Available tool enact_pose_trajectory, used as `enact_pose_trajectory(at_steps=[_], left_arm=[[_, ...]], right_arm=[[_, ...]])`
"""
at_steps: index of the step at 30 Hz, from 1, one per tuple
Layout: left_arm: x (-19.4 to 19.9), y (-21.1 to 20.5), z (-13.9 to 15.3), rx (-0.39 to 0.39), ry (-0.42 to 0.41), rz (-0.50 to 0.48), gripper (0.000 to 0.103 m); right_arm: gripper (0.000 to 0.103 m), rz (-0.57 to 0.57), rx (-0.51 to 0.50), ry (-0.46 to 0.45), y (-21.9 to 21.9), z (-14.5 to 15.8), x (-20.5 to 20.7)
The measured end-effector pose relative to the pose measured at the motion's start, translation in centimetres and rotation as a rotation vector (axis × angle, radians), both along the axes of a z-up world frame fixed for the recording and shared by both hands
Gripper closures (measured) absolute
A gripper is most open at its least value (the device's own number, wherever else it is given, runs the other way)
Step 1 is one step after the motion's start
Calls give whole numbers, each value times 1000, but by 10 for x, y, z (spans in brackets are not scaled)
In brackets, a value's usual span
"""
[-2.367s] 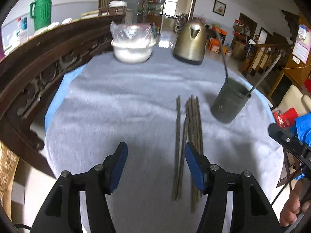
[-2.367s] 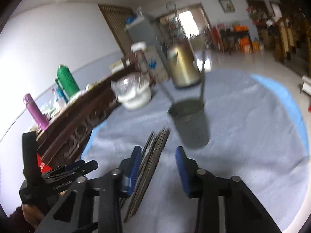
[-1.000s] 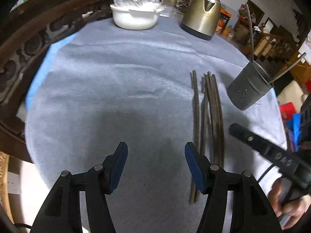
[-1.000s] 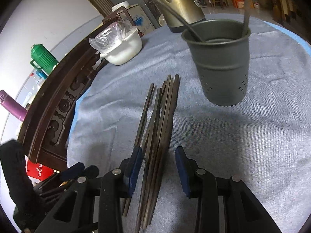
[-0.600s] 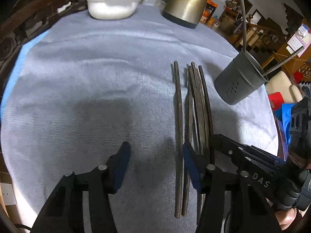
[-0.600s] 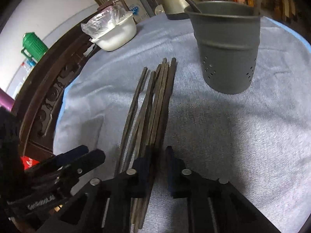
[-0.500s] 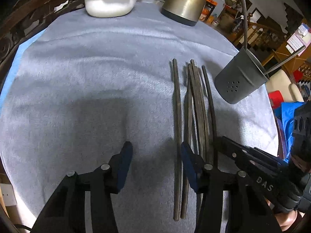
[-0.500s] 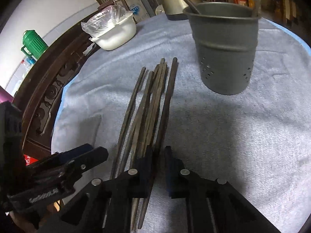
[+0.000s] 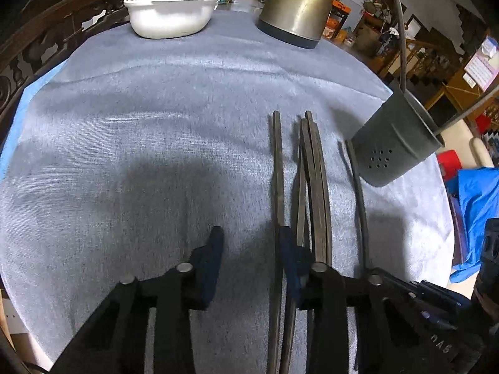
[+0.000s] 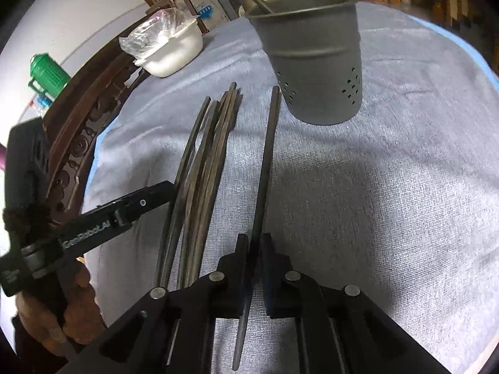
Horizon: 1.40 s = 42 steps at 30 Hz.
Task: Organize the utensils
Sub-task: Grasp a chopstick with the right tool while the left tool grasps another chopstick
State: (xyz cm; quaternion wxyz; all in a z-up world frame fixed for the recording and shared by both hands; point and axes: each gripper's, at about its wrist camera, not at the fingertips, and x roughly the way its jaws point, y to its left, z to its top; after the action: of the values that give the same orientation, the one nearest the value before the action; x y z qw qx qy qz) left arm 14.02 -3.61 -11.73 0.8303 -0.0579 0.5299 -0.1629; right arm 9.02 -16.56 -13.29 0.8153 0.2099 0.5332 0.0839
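Several dark chopsticks [image 9: 315,187] lie in a bundle on the grey cloth, also seen in the right wrist view as chopsticks [image 10: 212,155]. My right gripper [image 10: 254,249] is shut on one chopstick [image 10: 265,155], which is set apart from the bundle with its far tip beside the grey utensil holder [image 10: 315,62]. My left gripper [image 9: 249,243] is low over the cloth and its jaws are closing. The leftmost chopstick [image 9: 277,171] runs between them, close to the right finger, and the pads are not pressing on it. The holder [image 9: 396,143] has two utensils standing in it.
A brass kettle [image 9: 296,6] and a white bowl [image 9: 171,15] covered in plastic stand at the far side. A carved wooden rail [image 10: 78,131] borders the table's left. A green flask [image 10: 46,74] stands beyond it. A hand [image 10: 46,311] holds the left gripper.
My right gripper has shut on one chopstick and drawn it away from the bundle toward the holder. My left gripper has moved right over the leftmost chopstick and its jaws have narrowed.
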Motion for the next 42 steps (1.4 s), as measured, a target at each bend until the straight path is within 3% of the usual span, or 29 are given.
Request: enact_pose_trajectory(at_steps=[3,11,15,17,19,27,34,38,42], left_arm=[[4,0,0,-14,9,6,70],[24,-11,-1,-40,43,20,71],[31,-20,0,-2,21,5,71],[35,-20,-1,9,16,10,80],[38,-17,-3,28,9,16,96],[24,5,-5,-25,41,1,97],[-24,28,-3,-46,79,-24,97],[-16,32,-1,-49,99,-28,96],[4,36,3,-34,93,-14,83]], right_arm=[[89,-26,23,6,-5,1,6],[93,-3,-23,-6,3,0,11],[93,13,-39,-7,5,0,12],[93,21,-45,-8,5,0,12],[93,25,-42,-7,5,0,12],[94,49,-33,32,1,0,3],[94,78,-33,88,-3,2,-22],[93,104,-52,102,-1,4,-20],[86,62,-43,102,-8,9,5]])
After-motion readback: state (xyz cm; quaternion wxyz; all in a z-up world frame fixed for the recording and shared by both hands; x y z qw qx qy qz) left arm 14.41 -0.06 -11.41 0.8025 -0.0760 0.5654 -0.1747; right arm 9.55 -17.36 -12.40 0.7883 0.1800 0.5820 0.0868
